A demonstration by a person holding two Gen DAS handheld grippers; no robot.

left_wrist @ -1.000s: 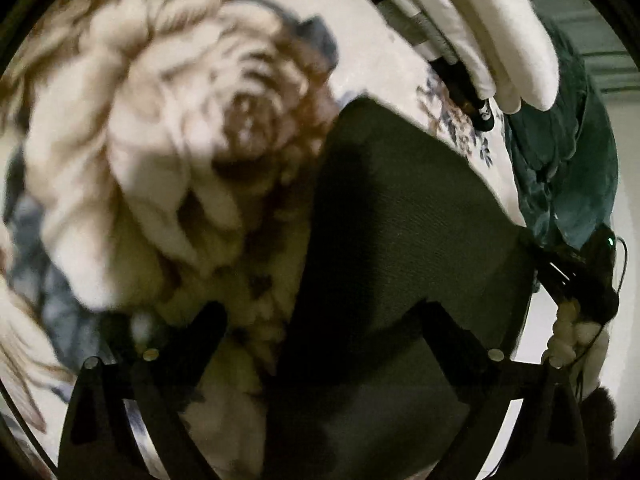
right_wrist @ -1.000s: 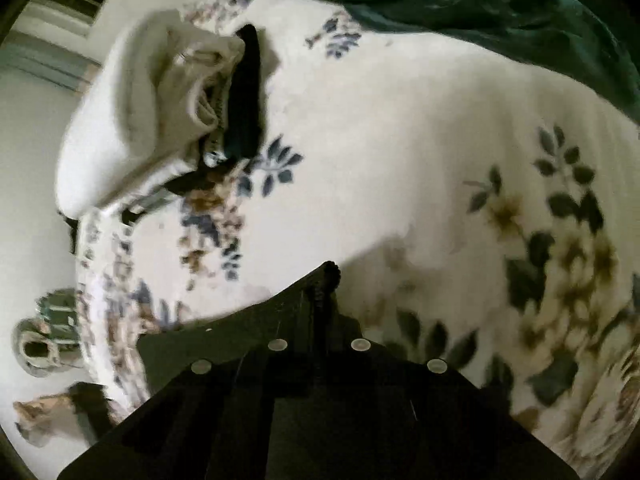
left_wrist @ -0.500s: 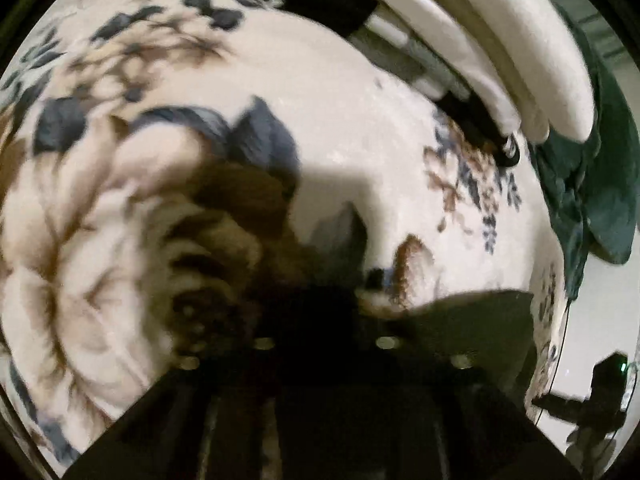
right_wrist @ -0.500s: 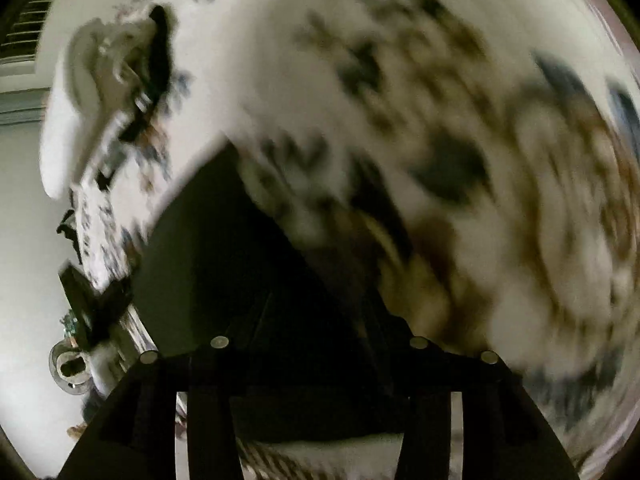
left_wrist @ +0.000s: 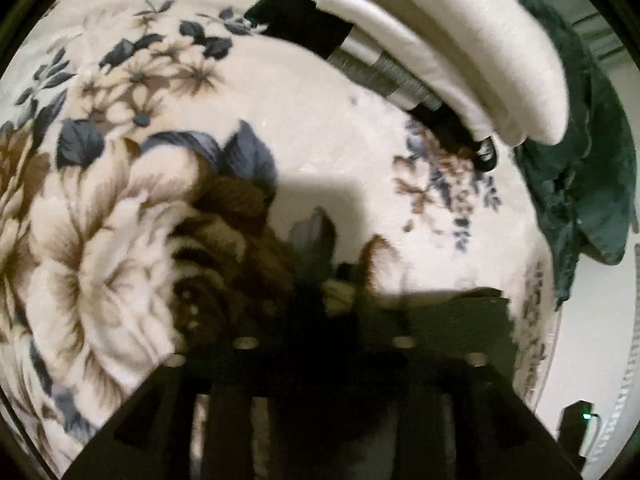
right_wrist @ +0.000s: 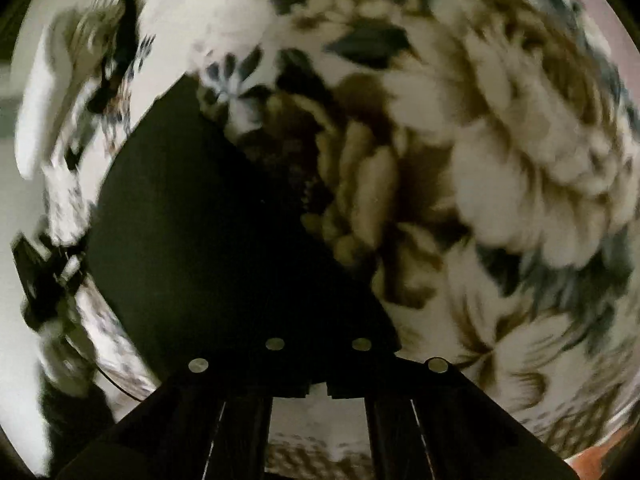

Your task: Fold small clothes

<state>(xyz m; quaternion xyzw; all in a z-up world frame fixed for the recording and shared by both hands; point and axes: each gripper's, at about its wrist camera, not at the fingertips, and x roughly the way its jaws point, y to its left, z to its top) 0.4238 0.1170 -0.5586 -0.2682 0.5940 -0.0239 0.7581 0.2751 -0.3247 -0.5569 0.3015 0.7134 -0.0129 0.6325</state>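
Observation:
A small dark cloth lies on a floral blanket [left_wrist: 304, 128]. In the left wrist view its edge [left_wrist: 460, 312] shows at the lower right. My left gripper [left_wrist: 320, 304] is dark and blurred over the blanket, its fingers close together at the cloth's edge. In the right wrist view the dark cloth [right_wrist: 208, 240] fills the lower left. My right gripper [right_wrist: 318, 356] has its fingers close together on the cloth's near edge. The view is motion-blurred.
A stack of folded clothes [left_wrist: 460, 40], white on top with grey and black under it, lies at the back of the blanket. A dark green garment [left_wrist: 580, 184] lies at the right. The stack also shows in the right wrist view [right_wrist: 52, 92].
The left gripper has shut on the cloth's edge and dropped low to the blanket. The right gripper has swung over with the cloth, which now lies spread to its left.

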